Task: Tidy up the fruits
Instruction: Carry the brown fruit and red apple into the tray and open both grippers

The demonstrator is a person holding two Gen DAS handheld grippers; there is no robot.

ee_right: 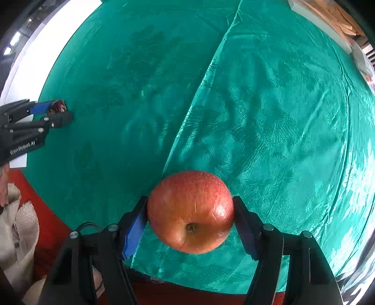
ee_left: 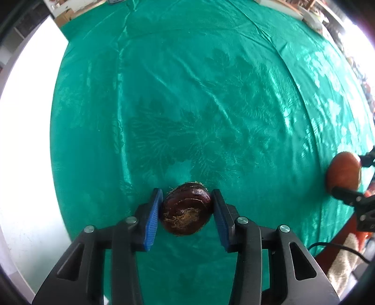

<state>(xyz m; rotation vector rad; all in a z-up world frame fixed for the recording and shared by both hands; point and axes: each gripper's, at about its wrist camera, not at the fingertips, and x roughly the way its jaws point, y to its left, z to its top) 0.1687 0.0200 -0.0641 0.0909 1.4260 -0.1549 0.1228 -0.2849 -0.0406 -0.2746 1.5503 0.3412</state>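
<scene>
Gripping: left claw (ee_left: 187, 207) pinched a dark chestnut (ee_left: 186, 208); right claw (ee_right: 190, 214) clamped an apple (ee_right: 191, 211), stem pit facing the camera, both well apart over the green-clothed desk (ee_left: 211, 105).

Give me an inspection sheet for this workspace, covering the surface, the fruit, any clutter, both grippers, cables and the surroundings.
Surface: green patterned tablecloth, shiny, creased, with one long fold line.
Job's things: dark brown fruit and red apple, well apart on the cloth.
Clutter: nothing seen on the cloth beyond the two fruits.
Grippers: left gripper has its blue pads against the brown fruit's sides; right gripper has its pads against the apple's sides.
Cables: one black cable off the cloth's edge near the right gripper.
Surroundings: cream knitted sleeve, red floor or mat by the near edge; boxes at the far edge.
</scene>
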